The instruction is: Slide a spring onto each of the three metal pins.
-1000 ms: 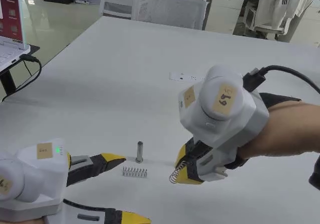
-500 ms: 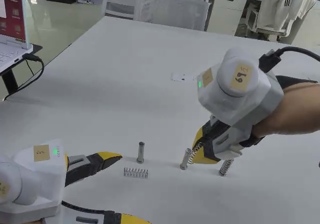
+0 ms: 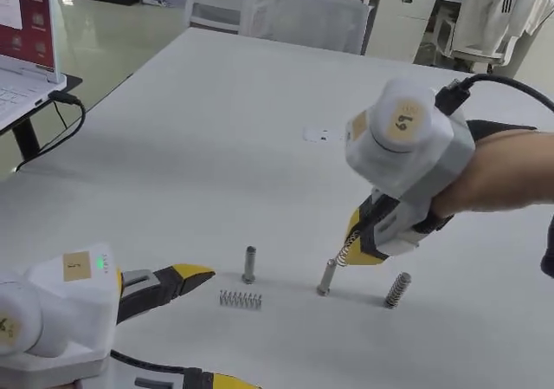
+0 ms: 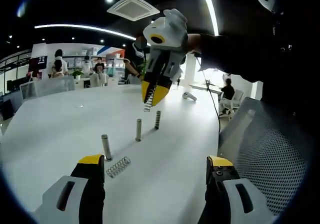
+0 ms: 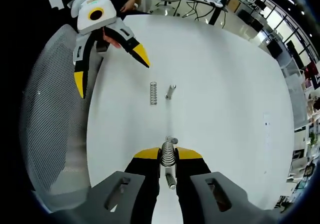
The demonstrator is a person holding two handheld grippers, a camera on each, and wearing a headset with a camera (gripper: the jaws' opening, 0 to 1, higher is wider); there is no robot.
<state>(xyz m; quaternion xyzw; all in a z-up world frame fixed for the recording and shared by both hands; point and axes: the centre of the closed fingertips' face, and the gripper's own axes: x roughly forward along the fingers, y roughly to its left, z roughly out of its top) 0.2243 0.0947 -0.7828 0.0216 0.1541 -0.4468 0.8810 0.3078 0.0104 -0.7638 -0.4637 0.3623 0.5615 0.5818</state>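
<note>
Three metal pins stand in a row on the white table [image 3: 173, 146]. The left pin [image 3: 249, 263] [image 4: 105, 147] [image 5: 170, 91] is bare, with a loose spring [image 3: 240, 299] [image 4: 118, 166] [image 5: 153, 93] lying beside it. The right pin carries a spring [image 3: 397, 290] [image 4: 157, 119]. My right gripper [image 3: 357, 252] [image 4: 151, 98] [image 5: 168, 155] is shut on another spring [image 3: 347, 249] [image 5: 168, 153], whose lower end hangs just above the middle pin [image 3: 326, 277] [image 4: 138, 129]. My left gripper [image 3: 212, 328] [image 4: 156, 165] [image 5: 112, 77] stands open near the loose spring.
A mesh chair [image 4: 270, 159] [image 5: 55, 114] stands by the table's near edge. More chairs [image 3: 303, 16] sit at the far end. A laptop [image 3: 26, 42] with a cable rests on a stand at the left. A small white tag [image 3: 318, 134] lies mid-table.
The right gripper has lifted off the table with its spring and shifted right, uncovering the middle pin and the spring-covered right pin. The left gripper has stayed put.
</note>
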